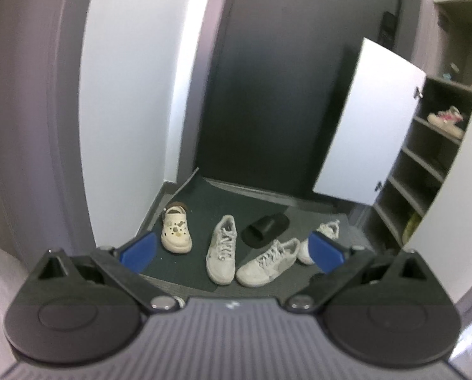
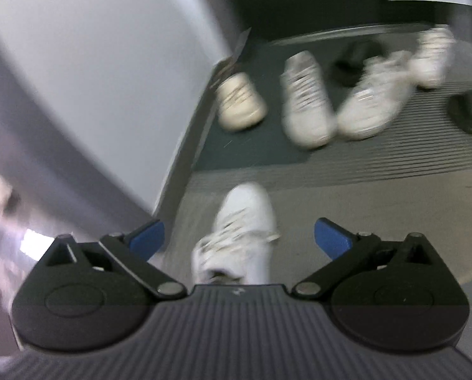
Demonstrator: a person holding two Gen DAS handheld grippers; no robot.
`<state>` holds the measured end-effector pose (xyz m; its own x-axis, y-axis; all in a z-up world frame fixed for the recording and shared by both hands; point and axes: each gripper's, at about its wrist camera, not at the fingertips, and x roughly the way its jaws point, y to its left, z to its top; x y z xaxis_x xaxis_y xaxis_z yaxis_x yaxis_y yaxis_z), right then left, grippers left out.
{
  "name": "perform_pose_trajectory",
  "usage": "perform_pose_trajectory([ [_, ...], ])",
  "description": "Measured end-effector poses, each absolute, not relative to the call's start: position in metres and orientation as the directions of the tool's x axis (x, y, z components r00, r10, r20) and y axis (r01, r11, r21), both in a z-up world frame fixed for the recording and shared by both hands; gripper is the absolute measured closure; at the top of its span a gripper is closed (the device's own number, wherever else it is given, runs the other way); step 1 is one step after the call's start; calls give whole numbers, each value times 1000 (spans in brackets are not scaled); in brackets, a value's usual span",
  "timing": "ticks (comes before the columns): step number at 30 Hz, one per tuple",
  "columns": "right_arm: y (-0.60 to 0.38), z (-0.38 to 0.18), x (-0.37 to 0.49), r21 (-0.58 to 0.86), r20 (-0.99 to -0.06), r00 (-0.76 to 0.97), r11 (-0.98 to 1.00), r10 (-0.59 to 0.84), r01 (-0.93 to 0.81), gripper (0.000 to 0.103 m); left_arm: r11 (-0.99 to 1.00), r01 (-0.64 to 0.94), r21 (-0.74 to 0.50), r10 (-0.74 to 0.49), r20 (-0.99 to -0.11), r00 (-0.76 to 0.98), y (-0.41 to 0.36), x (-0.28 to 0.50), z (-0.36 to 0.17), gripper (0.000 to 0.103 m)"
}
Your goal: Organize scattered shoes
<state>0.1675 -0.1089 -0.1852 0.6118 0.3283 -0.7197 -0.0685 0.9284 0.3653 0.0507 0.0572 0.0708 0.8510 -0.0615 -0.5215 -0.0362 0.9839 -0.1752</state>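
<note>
At the far left of the dark green entry mat (image 1: 188,196), near the white wall, lies a cream perforated clog with small charms (image 1: 175,232); to its right lies a white lace-up sneaker pointing toward the camera (image 1: 221,250), then a second white lace-up sneaker angled leftward (image 1: 267,262) with its toe touching the first one's. A black rubber slide sandal (image 1: 264,225) sits just behind the two, and another white sneaker (image 1: 323,231) lies partly hidden behind a blue pad. At the right stands an open shoe cabinet with grey shelves (image 1: 426,164), a pink-and-cream shoe (image 1: 446,120) on an upper shelf. The left gripper (image 1: 232,250) hangs above the mat with its fingers spread wide, grasping nothing. The right gripper (image 2: 239,237), in a blurred view, is likewise spread and empty, straddling a white laced sneaker on the ribbed grey floor (image 2: 239,231). So the shoes lie loose on the floor, unpaired. The risks, as I judge them: a pinch on laces or a soft collar could slip and drop the shoe, nudging one touching sneaker would shift its neighbour, and near-identical white sneakers invite mismatched pairs.
</note>
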Motion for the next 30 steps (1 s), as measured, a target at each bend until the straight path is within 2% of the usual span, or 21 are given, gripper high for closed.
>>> perform_pose_trajectory([
  [5,-194,-75,142,207,-697,700,978,156,-12,0,992,30,-122,-90,-523,848,43,40,57,0],
  [9,-238,-12,106,161,-633,767,987,103,0,0,991,134,13,-112,-476,872,15,28,44,0],
  [11,-256,-3,94,201,-611,783,979,114,15,0,977,206,61,-155,-464,872,-2,23,38,0],
  [15,-291,8,72,299,-572,808,953,139,48,0,954,288,86,-203,-520,829,-38,31,40,0],
  [20,-335,22,45,418,-519,839,905,164,82,0,893,385,231,-213,-537,816,-106,54,45,0],
  [24,-370,34,24,509,-474,862,854,178,104,0,873,421,245,-267,-482,834,-141,67,37,0],
  [27,-400,36,29,585,-448,878,798,170,145,0,840,469,272,-306,-476,824,-176,90,22,0],
  [30,-429,27,45,546,-450,884,822,125,162,0,824,476,306,-312,-455,834,-213,127,-4,0],
])
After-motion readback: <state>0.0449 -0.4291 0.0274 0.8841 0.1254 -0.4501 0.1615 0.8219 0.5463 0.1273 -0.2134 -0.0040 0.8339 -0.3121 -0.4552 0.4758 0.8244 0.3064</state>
